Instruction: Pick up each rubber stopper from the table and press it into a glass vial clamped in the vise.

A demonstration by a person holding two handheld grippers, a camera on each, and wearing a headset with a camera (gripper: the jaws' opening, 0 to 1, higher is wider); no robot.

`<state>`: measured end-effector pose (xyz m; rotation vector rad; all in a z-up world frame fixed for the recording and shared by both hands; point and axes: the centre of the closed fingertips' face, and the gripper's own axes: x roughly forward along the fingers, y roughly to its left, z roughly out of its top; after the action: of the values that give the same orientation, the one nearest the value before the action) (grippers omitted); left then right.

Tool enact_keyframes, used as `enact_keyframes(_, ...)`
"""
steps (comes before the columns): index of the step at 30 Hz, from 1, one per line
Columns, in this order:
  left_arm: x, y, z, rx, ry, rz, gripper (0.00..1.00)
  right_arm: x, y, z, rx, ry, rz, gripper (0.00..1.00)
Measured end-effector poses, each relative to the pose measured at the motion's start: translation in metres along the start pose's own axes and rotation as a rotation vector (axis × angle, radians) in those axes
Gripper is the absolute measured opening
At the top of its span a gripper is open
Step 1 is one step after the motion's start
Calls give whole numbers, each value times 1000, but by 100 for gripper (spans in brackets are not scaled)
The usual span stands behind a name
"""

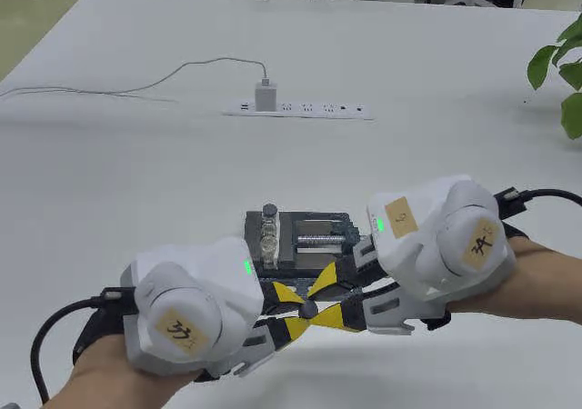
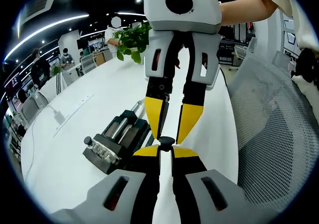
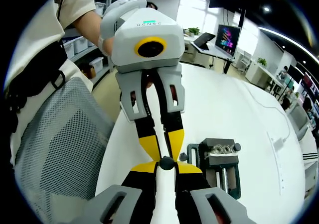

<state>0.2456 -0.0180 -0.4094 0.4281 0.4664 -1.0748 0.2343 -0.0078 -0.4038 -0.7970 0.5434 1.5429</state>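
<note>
A small dark rubber stopper (image 1: 309,310) hangs above the table's near edge, pinched between both grippers, which point tip to tip. My left gripper (image 1: 298,311) comes in from the lower left and my right gripper (image 1: 320,307) from the right. Each set of yellow tips is closed against the stopper (image 2: 166,141) (image 3: 167,162). Just behind stands the black vise (image 1: 314,243) with glass vials (image 1: 269,234) clamped upright at its left end, the rear one topped by a dark stopper. The vise (image 2: 124,134) (image 3: 222,167) and its vials (image 2: 102,149) (image 3: 222,148) also appear beside the jaws.
A white power strip (image 1: 300,109) with a plugged-in charger (image 1: 265,94) and its cable lies farther back on the white table (image 1: 136,182). Plant leaves (image 1: 562,73) reach in at the right edge. A mesh chair (image 2: 269,134) (image 3: 55,134) stands by the near table edge.
</note>
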Motion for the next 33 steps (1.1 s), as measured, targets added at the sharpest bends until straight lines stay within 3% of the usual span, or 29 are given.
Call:
enact_keyframes(13,0,0,1,-2,-11,3,4,-2,-1,1,-2,-2,-7,7)
enact_keyframes(33,1,-4,4,30,-26,-15,4,-5,1,0,-16,25,28,6)
